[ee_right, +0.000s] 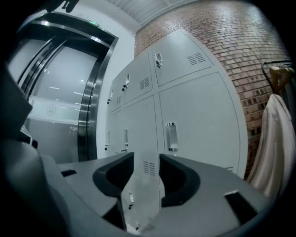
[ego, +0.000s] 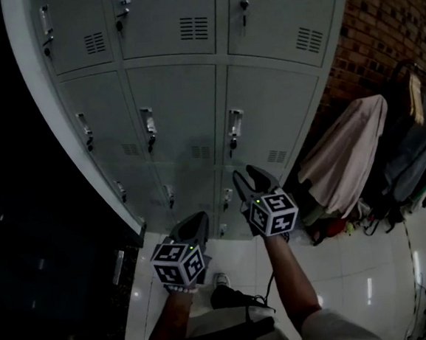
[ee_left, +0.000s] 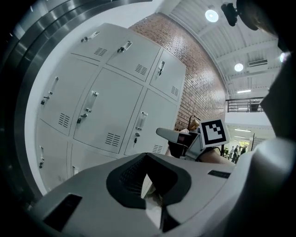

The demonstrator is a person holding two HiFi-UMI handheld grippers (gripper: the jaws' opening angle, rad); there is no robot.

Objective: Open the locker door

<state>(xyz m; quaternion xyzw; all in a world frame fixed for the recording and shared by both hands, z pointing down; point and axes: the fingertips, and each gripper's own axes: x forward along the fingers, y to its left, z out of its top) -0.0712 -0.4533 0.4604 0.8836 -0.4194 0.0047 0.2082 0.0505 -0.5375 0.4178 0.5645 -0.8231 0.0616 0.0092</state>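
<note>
A bank of grey metal lockers [ego: 177,95] stands in front of me, every door shut. Each door has a chrome handle with a small lock; the handle [ego: 235,124] of the middle row's right door shows also in the right gripper view as the handle [ee_right: 171,136]. My right gripper [ego: 249,174] hangs in the air short of the lower lockers, fingers spread, touching nothing; the lockers show through the gap of the right gripper [ee_right: 146,159]. My left gripper [ego: 199,218] is lower and to the left, its tips together, empty; in its own view the left gripper [ee_left: 147,158] is clear of the doors.
A brick wall [ego: 388,17] runs to the right of the lockers. Light and dark garments [ego: 349,154] hang on a rack there, with bags below. A steel door frame [ee_right: 90,92] stands left of the lockers. The person's shoe [ego: 221,279] rests on the white tile floor.
</note>
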